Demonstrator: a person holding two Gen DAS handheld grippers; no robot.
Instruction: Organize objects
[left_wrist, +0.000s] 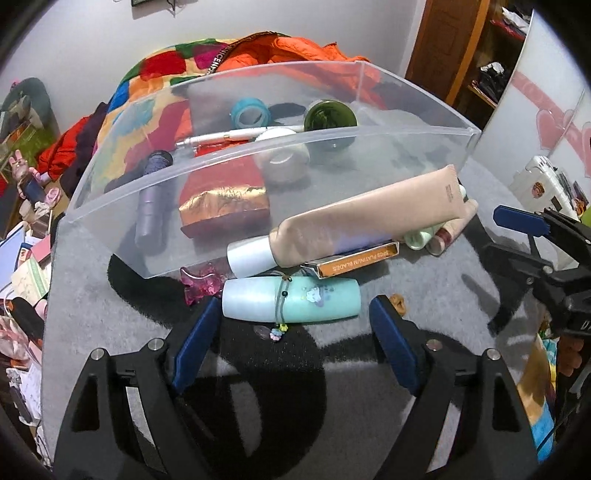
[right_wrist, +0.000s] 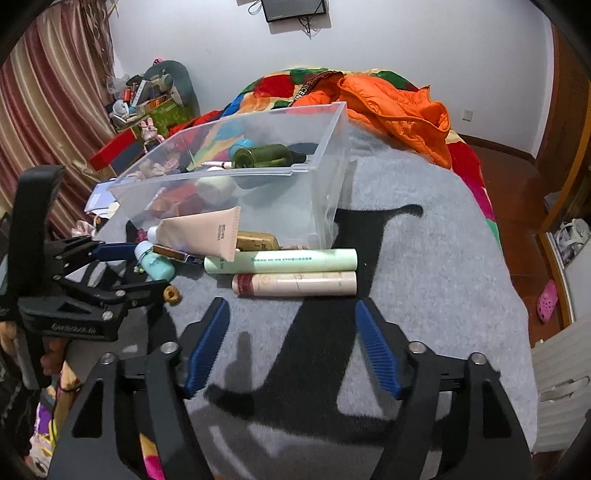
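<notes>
While the mint bottle (left_wrist: 291, 301) is seen whole only from the left wrist, between the spread fingers of the left gripper (left_wrist: 291, 314), two long tubes (right_wrist: 280, 260) beside the clear bin (right_wrist: 325, 192) are shown fully from the right wrist. The right gripper (right_wrist: 291, 314) is held spread, empty.

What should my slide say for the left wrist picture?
Open left gripper lined up on a mint bottle beside the clear bin.

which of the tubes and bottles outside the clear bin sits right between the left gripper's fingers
The mint-green bottle with a white cap, lying on its side. The beige squeeze tube lies farther off, propped against the clear plastic bin.
</notes>
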